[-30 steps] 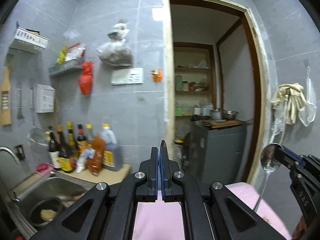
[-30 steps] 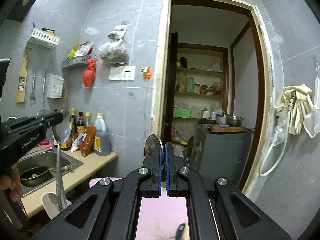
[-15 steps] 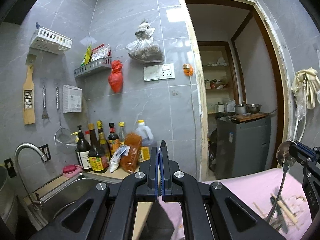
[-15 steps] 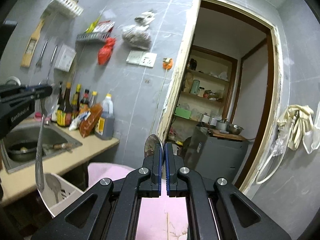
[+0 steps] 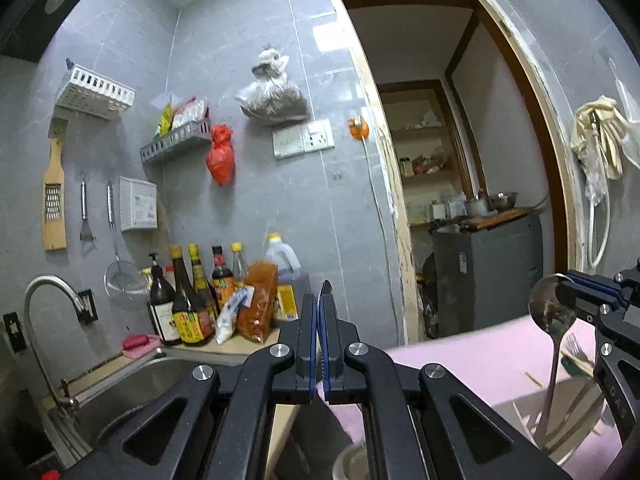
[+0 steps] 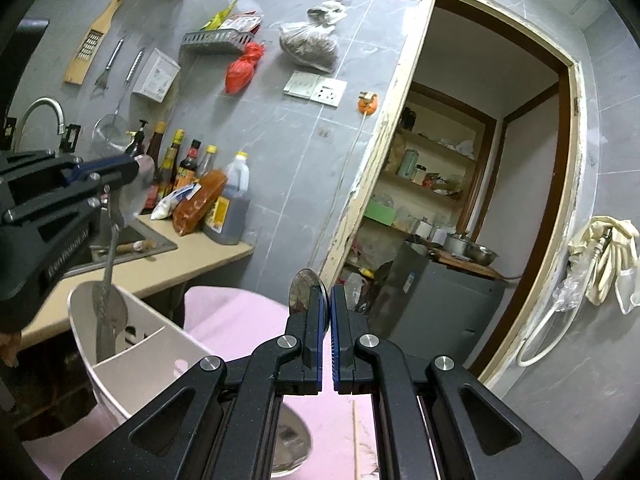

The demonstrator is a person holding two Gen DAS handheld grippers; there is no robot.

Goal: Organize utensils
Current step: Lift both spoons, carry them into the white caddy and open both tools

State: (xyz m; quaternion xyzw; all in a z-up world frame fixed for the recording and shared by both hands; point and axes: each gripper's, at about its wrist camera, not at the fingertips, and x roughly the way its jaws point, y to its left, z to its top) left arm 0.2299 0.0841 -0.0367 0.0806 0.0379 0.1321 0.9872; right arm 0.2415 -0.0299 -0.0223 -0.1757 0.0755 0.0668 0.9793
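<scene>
while both grippers clamp spoons by the bowl, we see the left gripper [image 6: 136, 170] dangling its spoon [image 6: 106, 292] handle-down into the white caddy [image 6: 156, 344]. right gripper [image 6: 327, 308] pinches its spoon [image 5: 554, 320] over the pink cloth [image 5: 472, 360]. stiff, light, slick steel: it may swing.

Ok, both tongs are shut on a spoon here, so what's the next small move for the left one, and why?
Probably ease the left tongs down a little more, then open them. They grip the spoon by its bowl, and its handle hangs down with its end below the rim of the white holder, so a short drop should land it inside.
</scene>
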